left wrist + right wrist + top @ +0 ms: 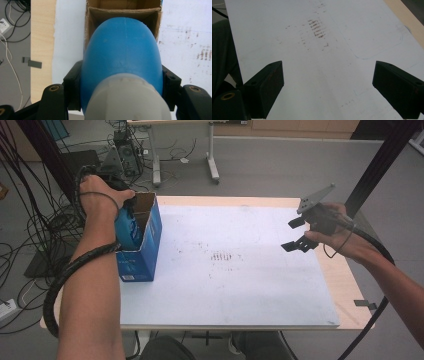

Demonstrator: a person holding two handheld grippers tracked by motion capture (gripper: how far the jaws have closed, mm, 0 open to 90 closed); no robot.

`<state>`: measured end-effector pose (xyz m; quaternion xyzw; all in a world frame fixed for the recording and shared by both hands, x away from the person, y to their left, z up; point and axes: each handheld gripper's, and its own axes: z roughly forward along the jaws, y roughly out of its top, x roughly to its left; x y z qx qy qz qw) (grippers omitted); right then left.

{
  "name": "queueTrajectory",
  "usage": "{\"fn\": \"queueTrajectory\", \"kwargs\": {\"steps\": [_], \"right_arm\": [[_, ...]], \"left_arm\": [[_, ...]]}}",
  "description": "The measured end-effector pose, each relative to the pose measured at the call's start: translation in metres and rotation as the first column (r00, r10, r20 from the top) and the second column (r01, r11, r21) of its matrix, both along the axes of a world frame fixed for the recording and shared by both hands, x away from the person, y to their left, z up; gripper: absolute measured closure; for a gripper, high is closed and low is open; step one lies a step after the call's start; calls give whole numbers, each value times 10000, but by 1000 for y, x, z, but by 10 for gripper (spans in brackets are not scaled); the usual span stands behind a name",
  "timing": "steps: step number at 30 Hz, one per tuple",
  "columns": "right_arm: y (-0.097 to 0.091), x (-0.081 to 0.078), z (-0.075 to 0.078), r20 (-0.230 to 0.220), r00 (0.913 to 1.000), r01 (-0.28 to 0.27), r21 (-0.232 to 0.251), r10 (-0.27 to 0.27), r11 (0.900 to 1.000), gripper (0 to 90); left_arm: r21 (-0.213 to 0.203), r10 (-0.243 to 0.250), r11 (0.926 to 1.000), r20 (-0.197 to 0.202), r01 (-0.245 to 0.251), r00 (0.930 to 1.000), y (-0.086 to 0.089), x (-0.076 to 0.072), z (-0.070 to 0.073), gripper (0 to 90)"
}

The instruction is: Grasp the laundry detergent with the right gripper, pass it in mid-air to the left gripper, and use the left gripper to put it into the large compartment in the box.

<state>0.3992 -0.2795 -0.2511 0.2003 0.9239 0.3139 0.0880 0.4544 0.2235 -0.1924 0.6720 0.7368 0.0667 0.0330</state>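
Note:
A blue box (145,247) with an open cardboard top stands at the table's left edge. My left gripper (122,215) is shut on a rounded blue object with a grey end (127,231), whose lower part sits inside the box mouth. In the left gripper view the blue object (122,60) fills the gap between the jaws, its nose pointing into the cardboard opening (122,12). My right gripper (300,234) hovers over the table's right side, open, with nothing between its pads (265,87).
A white sheet (235,265) with brown smudges (317,28) covers the wooden table (345,285). Cables (30,235) and a dark mat lie on the floor to the left, and a desk frame (185,165) stands behind.

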Motion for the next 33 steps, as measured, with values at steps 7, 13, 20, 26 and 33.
{"fn": "queueTrajectory", "kwargs": {"steps": [7,13,20,26,33], "right_arm": [[-1,3,-4,-47,10000,32,18,-31,10000,101],[-1,5,-9,-154,9998,85,82,-84,9999,101],[-2,8,-14,-243,9996,116,89,-114,9999,101],[-1,9,-15,-266,9996,110,111,-107,9999,101],[-2,10,-16,-265,9995,149,121,-146,9998,101]], "left_arm": [[121,-169,9998,-37,169,9999,-2,3,-23,374],[33,-233,9997,-165,234,9996,0,6,-44,374],[45,-372,9993,-285,373,9989,0,6,-60,374],[-43,-416,9991,-377,415,9984,0,6,-70,374],[-71,-502,9987,-402,500,9979,-1,8,-76,374]]}}
